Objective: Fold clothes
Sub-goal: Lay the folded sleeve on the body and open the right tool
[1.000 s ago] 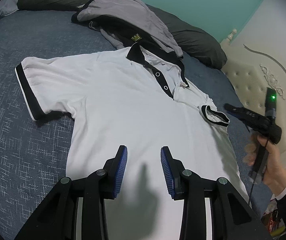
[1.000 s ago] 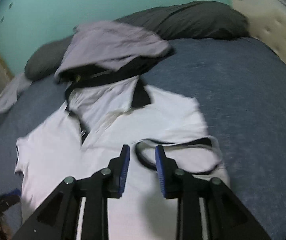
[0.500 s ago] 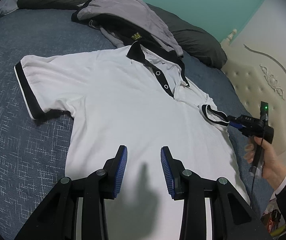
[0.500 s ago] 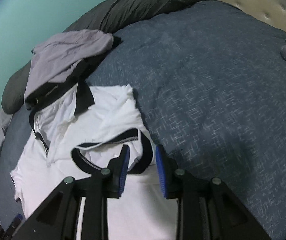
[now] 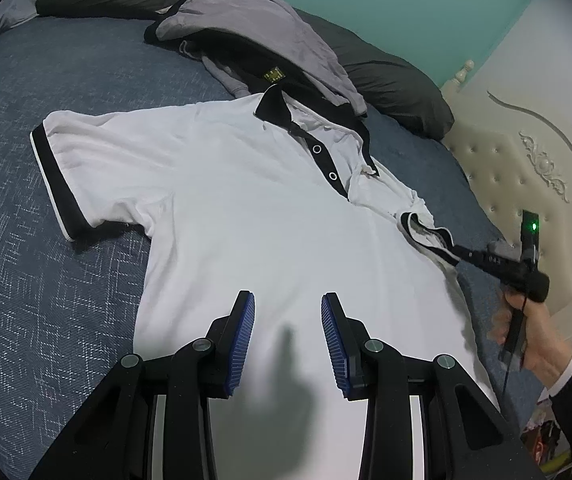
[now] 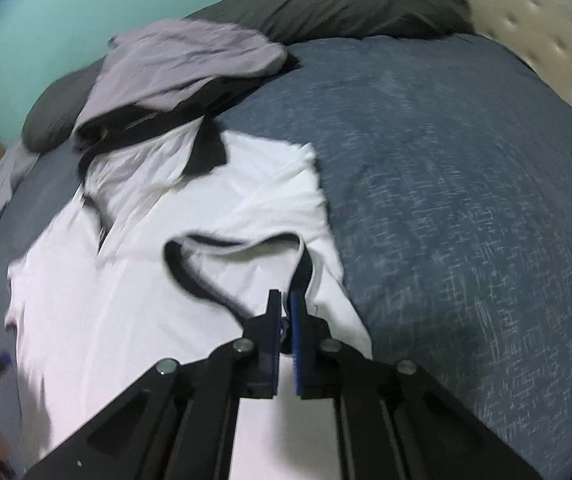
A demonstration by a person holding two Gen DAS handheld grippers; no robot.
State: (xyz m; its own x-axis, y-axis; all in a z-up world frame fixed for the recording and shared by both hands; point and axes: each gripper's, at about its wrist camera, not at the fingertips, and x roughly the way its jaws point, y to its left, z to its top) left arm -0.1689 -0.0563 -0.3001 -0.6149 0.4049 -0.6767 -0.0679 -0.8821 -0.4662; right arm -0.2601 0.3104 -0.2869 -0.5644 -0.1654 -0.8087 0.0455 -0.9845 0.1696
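A white polo shirt [image 5: 226, 200] with black collar and cuffs lies face up on the blue-grey bed cover [image 5: 26, 280]. My left gripper [image 5: 288, 296] hovers open over the shirt's lower body, with nothing between its blue pads. My right gripper [image 6: 284, 293] is closing tight on the black cuff [image 6: 190, 276] of the shirt's right sleeve, and its pads press on the fabric. In the left wrist view that gripper [image 5: 456, 250] bites the cuff [image 5: 426, 236] at the shirt's right edge, held by a person's hand [image 5: 534, 344]. The other sleeve [image 5: 58, 184] lies spread flat at the left.
A crumpled grey and black garment [image 5: 254, 16] lies beyond the collar, partly on dark pillows [image 5: 398, 80]. A cream tufted headboard [image 5: 526, 160] rises at the right. Bare bed cover [image 6: 466, 200] stretches right of the sleeve.
The right gripper came down to the sleeve cuff and shut on it; before, its jaws stood apart above it. The left gripper has not moved.
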